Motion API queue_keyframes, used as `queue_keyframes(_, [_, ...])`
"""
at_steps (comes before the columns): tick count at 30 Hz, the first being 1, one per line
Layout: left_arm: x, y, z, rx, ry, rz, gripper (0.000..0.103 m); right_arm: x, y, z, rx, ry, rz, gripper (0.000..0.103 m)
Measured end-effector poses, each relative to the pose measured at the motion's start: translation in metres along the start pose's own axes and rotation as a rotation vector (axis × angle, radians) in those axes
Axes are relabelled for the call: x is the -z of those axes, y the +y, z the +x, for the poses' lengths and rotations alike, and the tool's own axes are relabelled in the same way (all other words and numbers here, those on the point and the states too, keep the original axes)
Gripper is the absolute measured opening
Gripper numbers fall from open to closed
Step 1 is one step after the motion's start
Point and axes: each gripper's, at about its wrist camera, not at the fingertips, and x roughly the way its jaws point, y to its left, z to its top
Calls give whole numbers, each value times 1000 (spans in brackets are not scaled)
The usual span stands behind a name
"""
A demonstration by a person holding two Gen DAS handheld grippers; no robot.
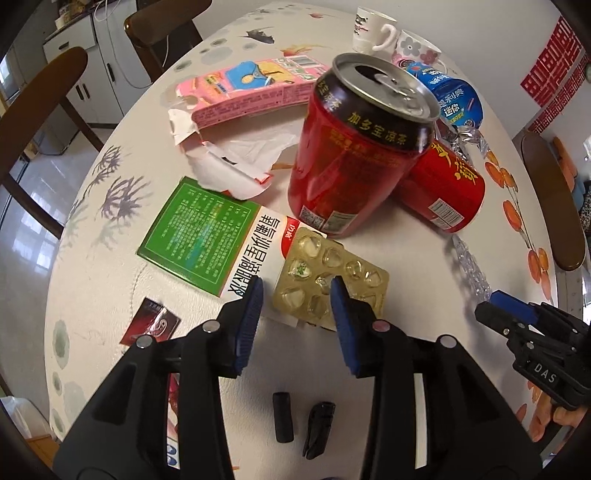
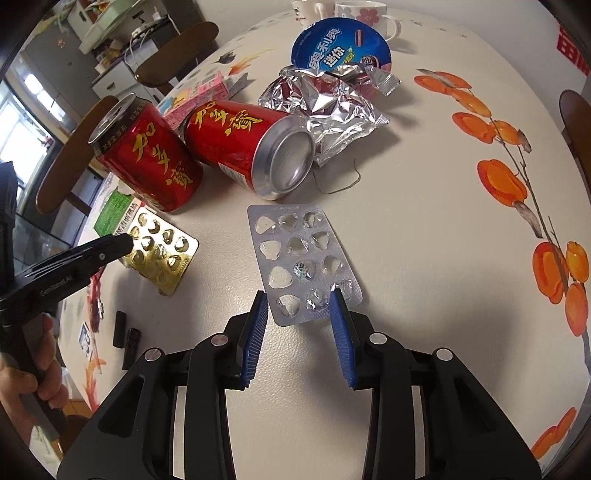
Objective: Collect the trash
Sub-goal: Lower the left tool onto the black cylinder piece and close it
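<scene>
Right wrist view: right hand-held gripper [image 2: 299,301] stands half-open astride the flat silver blister pack [image 2: 303,262], not pinching it, apparently ready to collect it.

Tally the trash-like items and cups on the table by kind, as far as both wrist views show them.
Red drink cans: 2 (upright can, can on its side)
Empty blister packs: 2 (gold pack, silver pack)
Cardboard boxes: 2 (green-and-white box, torn pink box)
Crumpled silver foil wrapper: 1
Blue round lid: 1
White tissue: 1
Cups: 2 (white mug, flowered mug)
Total: 11
</scene>
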Motion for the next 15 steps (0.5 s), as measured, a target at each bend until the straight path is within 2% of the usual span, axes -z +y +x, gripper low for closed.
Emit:
queue_keyframes(4, [-2,-2,2,-3,0,5,26,1,0,1,-1,0,1,35])
queue_keyframes(6, [-1,-4,3,-1,4,9,15,1,0,1,-3,1,2,35])
queue_keyframes(8, [3,-8,6,-9,18,22,8,2,0,2,-4,1,4,35])
queue_keyframes(11, [9,-16,6,-35,17,48,8,3,-1,2,-6,2,6,35])
queue_keyframes(15, [12,-19,0,-3,-1,35,5,4,-2,1,-8,1,5,35])
